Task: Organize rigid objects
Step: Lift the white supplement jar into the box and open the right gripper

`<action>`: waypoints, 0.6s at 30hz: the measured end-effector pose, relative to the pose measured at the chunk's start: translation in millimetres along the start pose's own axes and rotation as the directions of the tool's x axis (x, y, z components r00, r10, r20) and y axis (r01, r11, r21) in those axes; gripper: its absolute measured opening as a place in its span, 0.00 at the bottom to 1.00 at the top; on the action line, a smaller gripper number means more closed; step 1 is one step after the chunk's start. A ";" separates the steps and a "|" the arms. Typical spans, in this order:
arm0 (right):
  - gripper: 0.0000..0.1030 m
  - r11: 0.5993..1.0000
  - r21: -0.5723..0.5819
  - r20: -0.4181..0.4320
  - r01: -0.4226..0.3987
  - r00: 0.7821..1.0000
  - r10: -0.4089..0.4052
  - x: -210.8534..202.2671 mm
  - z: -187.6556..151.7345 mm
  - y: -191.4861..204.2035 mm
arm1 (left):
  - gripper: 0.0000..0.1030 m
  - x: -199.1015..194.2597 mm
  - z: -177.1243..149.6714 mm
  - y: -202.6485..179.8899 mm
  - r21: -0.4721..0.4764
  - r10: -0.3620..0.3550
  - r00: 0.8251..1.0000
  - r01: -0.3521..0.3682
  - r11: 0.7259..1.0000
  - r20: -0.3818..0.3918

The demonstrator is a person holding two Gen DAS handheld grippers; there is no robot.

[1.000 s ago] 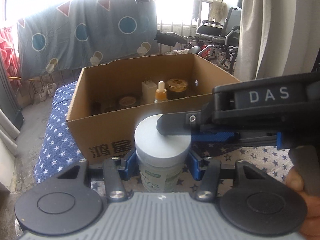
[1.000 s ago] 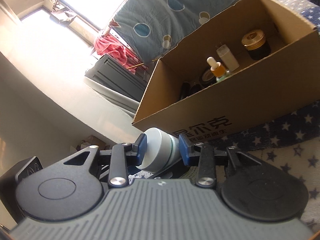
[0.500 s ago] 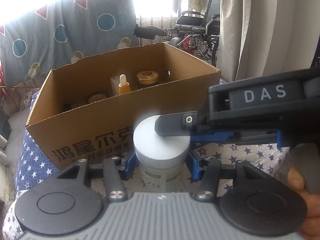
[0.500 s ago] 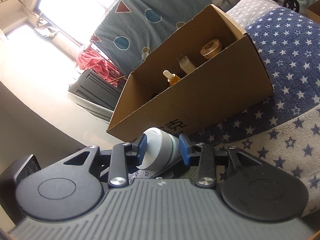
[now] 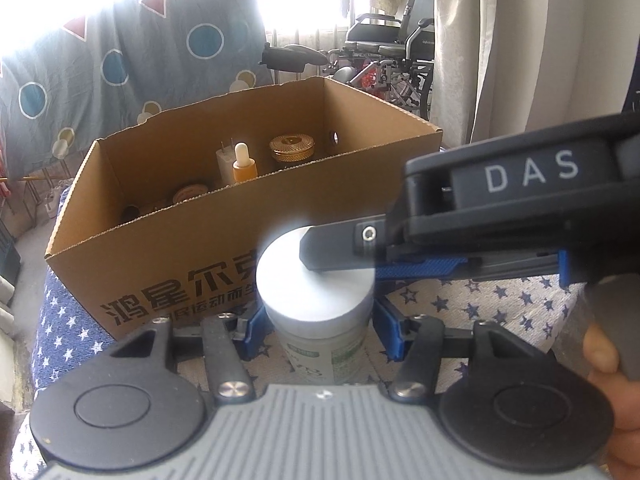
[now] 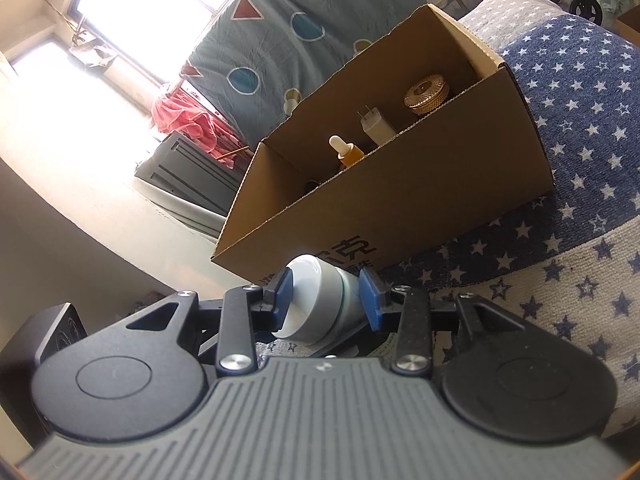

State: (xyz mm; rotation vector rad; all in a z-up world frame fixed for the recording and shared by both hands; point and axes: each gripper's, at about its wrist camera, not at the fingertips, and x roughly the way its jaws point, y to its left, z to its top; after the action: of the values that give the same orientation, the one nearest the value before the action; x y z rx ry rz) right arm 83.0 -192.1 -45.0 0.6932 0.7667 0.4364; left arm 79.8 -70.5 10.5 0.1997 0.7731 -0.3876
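A white jar [image 5: 316, 284] with a flat white lid and a green label stands between the blue pads of my left gripper [image 5: 320, 332]. Its jaws are opening, and a thin gap shows on each side of the jar. My right gripper [image 6: 326, 300] comes in from the right. One pad lies on the lid top and the other presses the white jar [image 6: 316, 300] just under the lid. One of its black fingers [image 5: 340, 248] lies across the lid. The open cardboard box [image 5: 224, 248] stands just behind the jar.
In the box are an amber dropper bottle [image 5: 242, 166], a white plug adapter [image 5: 225, 160] and a gold-lidded jar [image 5: 291, 148]. The box rests on a blue and white starred cloth [image 5: 460, 300]. A wheelchair [image 5: 392, 48] and a curtain [image 5: 520, 40] are beyond it.
Both views have swung, so the box now sits more to the middle and more starred cloth shows. The jar stays between both pairs of pads. The left pads stand slightly wider.
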 end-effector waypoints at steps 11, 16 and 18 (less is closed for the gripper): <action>0.36 1.000 -0.003 0.000 0.005 1.000 -0.005 0.1 -0.7 1.2 | 0.53 3.3 -0.4 -1.7 0.006 0.011 1.000 -0.011 1.000 -0.007; 0.36 1.000 -0.006 0.003 0.009 1.000 -0.009 -2.0 -1.1 0.0 | 0.53 1.4 0.4 0.2 -0.002 -0.005 1.000 0.005 1.000 -0.005; 0.36 1.000 -0.009 0.005 0.012 1.000 -0.012 -3.0 -0.9 -0.1 | 0.53 2.2 0.0 -0.4 0.005 -0.001 1.000 0.001 1.000 -0.007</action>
State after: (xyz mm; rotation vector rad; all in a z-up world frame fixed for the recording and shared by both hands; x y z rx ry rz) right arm 80.4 -193.6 -44.1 0.6808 0.7630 0.4270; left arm 81.1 -71.4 9.0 0.2054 0.7791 -0.3897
